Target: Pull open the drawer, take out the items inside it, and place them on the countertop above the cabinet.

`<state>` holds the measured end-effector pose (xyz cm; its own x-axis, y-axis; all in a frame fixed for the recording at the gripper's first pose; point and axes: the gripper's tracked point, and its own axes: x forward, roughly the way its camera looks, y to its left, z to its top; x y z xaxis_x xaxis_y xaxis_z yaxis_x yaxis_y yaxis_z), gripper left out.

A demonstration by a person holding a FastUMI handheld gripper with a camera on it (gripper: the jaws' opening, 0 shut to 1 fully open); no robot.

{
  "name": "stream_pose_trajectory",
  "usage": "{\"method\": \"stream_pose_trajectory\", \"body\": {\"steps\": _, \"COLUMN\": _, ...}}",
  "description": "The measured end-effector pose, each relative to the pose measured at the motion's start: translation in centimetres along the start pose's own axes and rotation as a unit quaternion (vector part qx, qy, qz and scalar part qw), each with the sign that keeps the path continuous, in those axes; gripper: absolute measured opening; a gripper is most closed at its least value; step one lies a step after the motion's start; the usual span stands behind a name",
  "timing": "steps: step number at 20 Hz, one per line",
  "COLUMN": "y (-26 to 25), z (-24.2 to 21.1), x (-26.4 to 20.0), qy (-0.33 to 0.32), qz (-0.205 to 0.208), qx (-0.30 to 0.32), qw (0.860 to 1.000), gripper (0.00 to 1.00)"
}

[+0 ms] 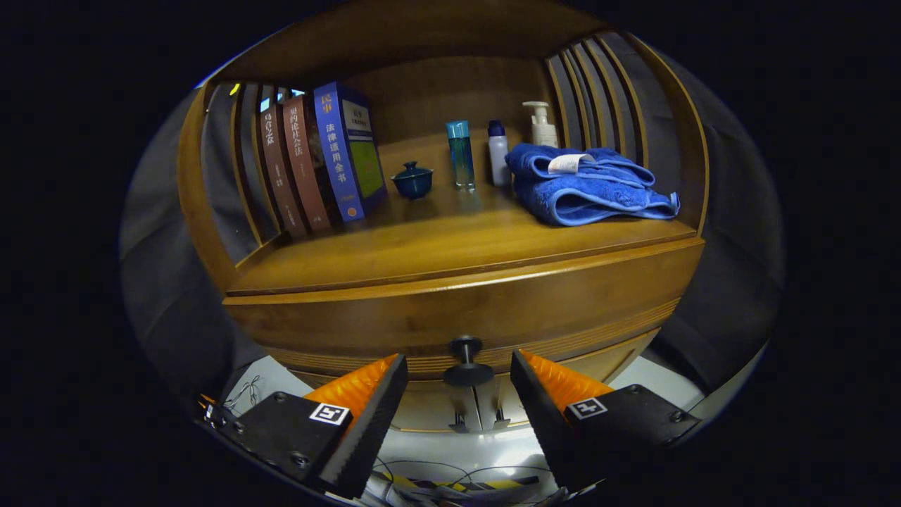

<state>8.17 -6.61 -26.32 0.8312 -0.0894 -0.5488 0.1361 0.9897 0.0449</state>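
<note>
I have the gripper lined up on the drawer, its fingers spread wide with nothing between them but the knob, which sits dead centre in the gap, at twelve o'clock from the fingertips and touching neither. I keep them that far apart so they can pass either side of the knob before I close. The drawer looks fully shut, its front flush under the countertop, so whatever is inside is hidden from me. Up on the countertop, the middle is bare wood, which I judge the best landing spot later; books lean at about ten o'clock from the knob, a small lidded cup and bottles stand near twelve, and a folded towel lies at one to two o'clock.
</note>
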Motion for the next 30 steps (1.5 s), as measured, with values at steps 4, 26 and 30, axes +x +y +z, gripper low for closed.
{"method": "stream_pose_trajectory", "body": {"steps": 4, "y": -0.4, "z": -1.4, "x": 1.7, "qy": 0.027, "qz": -0.003, "qx": -0.013, "qw": 1.000, "gripper": 0.75}}
{"method": "stream_pose_trajectory", "body": {"steps": 26, "y": -0.7, "z": -5.6, "x": -5.1, "qy": 0.075, "qz": 0.003, "qx": -0.043, "qw": 0.996, "gripper": 0.33}}
{"method": "stream_pose_trajectory", "body": {"steps": 30, "y": -1.2, "z": -7.3, "x": -8.4, "qy": 0.096, "qz": 0.010, "qx": -0.040, "qw": 0.995, "gripper": 0.33}}
